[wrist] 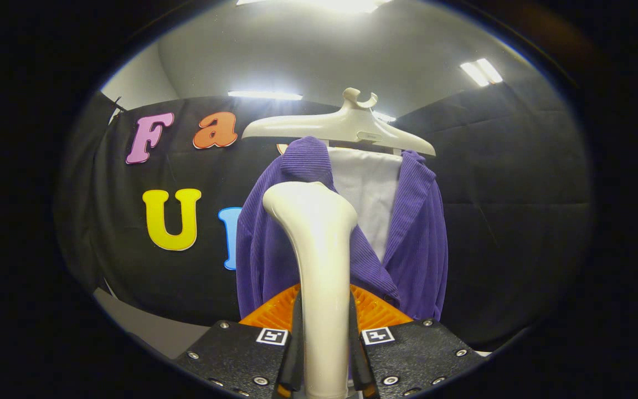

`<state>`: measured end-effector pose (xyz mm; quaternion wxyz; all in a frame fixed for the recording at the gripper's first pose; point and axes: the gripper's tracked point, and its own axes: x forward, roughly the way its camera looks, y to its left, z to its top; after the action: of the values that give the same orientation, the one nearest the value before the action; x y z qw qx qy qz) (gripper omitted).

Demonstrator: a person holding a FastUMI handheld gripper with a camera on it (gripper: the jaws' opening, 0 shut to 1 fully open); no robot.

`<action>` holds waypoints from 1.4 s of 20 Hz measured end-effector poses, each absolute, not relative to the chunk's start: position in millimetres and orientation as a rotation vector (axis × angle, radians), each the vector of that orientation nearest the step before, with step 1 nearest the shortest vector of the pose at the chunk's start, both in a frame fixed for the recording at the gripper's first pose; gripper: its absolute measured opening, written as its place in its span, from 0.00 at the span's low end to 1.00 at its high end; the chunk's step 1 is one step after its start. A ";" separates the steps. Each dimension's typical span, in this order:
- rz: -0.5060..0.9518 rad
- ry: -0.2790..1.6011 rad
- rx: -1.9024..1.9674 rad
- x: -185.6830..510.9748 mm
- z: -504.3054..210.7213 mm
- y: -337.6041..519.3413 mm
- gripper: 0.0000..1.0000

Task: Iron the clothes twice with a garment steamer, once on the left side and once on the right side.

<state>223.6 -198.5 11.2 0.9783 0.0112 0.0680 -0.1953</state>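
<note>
Our gripper (324, 354) clenches the garment steamer (319, 266) handle between both fingers, its head raised before the purple jacket (413, 244) hanging on the hanger (346, 124). We should glide straight down one side, keeping the head flat.
</note>
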 end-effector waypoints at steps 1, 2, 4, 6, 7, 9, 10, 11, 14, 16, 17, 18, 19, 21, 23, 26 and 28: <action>-0.391 0.157 0.024 222.1 0.3 -197.7 0.34; -0.393 0.184 0.020 219.5 -12.2 -198.1 0.34; -0.401 0.242 0.001 211.6 -36.5 -200.9 0.34; -0.393 0.268 -0.002 206.2 -52.2 -199.8 0.34; -0.386 0.275 0.011 204.2 -59.8 -198.6 0.34; -0.375 0.297 0.028 199.4 -78.3 -198.1 0.34; -0.364 0.312 0.040 196.3 -91.6 -198.0 0.34; -0.352 0.327 0.059 193.1 -104.8 -196.6 0.34; -0.370 0.388 0.063 179.0 -145.9 -199.6 0.34; -0.380 0.421 0.061 174.1 -167.0 -200.4 0.34; -0.382 0.434 0.058 173.0 -174.7 -199.4 0.34; -0.382 0.447 0.052 171.5 -184.3 -198.7 0.34; -0.383 0.457 0.047 170.7 -191.3 -197.6 0.34; -0.381 0.481 0.034 170.2 -207.4 -195.5 0.34; -0.388 0.505 0.029 164.5 -226.0 -190.3 0.34; -0.401 0.555 0.011 156.3 -257.6 -189.8 0.34; -0.423 0.590 0.003 150.2 -278.1 -191.4 0.34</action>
<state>150.2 -191.4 -278.1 0.9348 0.0016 0.2886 -0.2071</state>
